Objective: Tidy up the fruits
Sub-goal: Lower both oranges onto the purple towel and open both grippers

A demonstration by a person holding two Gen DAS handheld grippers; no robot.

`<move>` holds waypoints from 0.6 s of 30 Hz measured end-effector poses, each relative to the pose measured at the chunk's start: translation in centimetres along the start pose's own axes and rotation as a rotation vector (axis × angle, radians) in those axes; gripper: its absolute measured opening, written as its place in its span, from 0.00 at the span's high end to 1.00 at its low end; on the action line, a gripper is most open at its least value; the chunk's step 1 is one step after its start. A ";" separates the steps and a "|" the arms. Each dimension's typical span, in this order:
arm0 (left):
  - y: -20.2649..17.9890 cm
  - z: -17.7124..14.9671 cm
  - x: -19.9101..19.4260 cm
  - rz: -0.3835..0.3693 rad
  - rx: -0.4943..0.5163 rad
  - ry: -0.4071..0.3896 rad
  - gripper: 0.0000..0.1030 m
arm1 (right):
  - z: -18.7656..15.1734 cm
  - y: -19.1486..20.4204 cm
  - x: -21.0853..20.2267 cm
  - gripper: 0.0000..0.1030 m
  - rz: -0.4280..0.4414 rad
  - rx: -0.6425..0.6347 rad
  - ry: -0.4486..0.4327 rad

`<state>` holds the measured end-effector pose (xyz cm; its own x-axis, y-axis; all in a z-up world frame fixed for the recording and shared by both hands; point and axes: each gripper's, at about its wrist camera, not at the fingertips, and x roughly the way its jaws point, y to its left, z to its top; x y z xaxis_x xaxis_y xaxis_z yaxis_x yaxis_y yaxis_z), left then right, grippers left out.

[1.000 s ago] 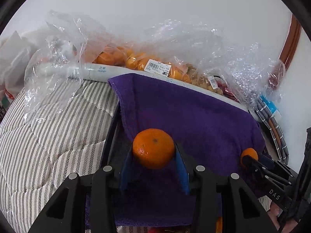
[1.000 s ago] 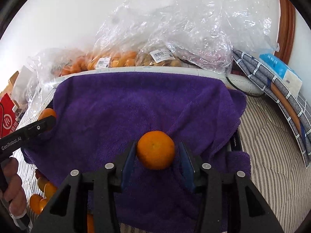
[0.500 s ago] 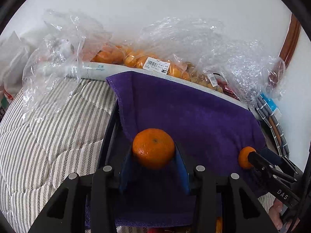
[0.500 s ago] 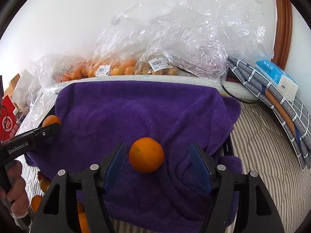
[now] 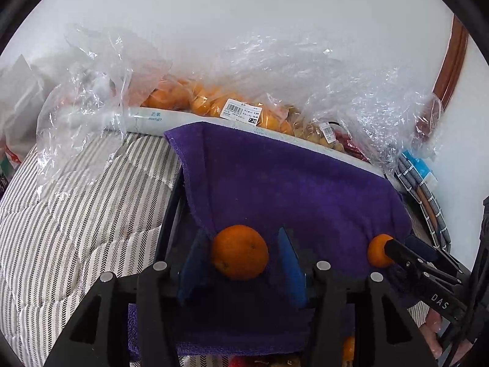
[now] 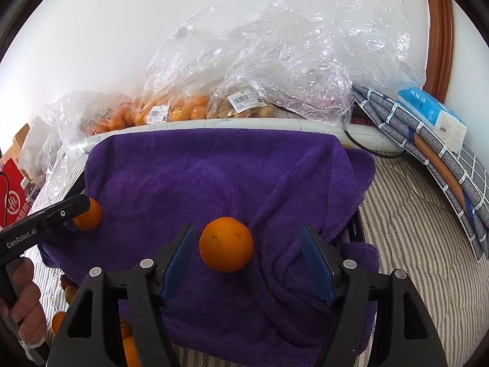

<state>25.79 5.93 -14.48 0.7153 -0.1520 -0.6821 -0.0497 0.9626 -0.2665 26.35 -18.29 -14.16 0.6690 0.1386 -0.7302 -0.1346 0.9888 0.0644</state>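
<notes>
Here, each orange is lying on the purple towel [image 6: 232, 165] directly between its own tongs: the left tongs [image 5: 241, 263] are opening off the left orange [image 5: 240, 252], and the right tongs [image 6: 247, 263] are standing released around the right orange [image 6: 226, 244].

Soft, even daylight fills both views, bright on the plain white wall [image 6: 91, 46] at the far side. The crumpled clear plastic bags [image 6: 290, 55] catch small white glints. The deep purple terry towel [image 5: 290, 189] reads dark, with faint shadows in its folds. Focus is sharp at centre; the fisheye bends straight lines near the black, vignetted corners.
</notes>
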 end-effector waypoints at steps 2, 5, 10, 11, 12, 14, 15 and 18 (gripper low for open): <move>0.0 0.0 -0.3 0.002 -0.004 -0.015 0.52 | 0.0 -0.1 -0.3 0.32 0.000 0.007 -0.015; 0.2 -0.1 -0.9 0.005 -0.018 -0.052 0.52 | 0.0 -0.2 -0.8 0.32 0.008 0.018 -0.039; 0.4 0.1 -1.9 0.012 -0.031 -0.112 0.52 | -0.1 0.0 -1.7 0.32 0.027 0.028 -0.070; 0.4 0.1 -2.1 0.016 -0.026 -0.123 0.52 | -0.2 0.1 -1.8 0.32 0.041 0.028 -0.069; 0.4 0.1 -2.3 0.023 -0.021 -0.136 0.52 | -0.3 0.2 -1.9 0.32 0.042 0.034 -0.072; 0.5 0.1 -2.5 0.032 -0.015 -0.151 0.52 | -0.6 0.4 -2.4 0.32 0.041 0.053 -0.080; 0.6 0.0 -2.6 0.029 -0.021 -0.151 0.52 | -0.8 0.4 -2.6 0.32 0.042 0.056 -0.080; 1.0 -0.7 -2.8 0.028 -0.049 -0.139 0.53 | -1.7 0.8 -3.7 0.32 0.021 0.067 -0.087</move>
<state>23.25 7.13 -13.29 0.8028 -0.0893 -0.5895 -0.1026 0.9533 -0.2841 22.57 -18.14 -12.54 0.7282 0.1605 -0.6663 -0.1019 0.9867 0.1263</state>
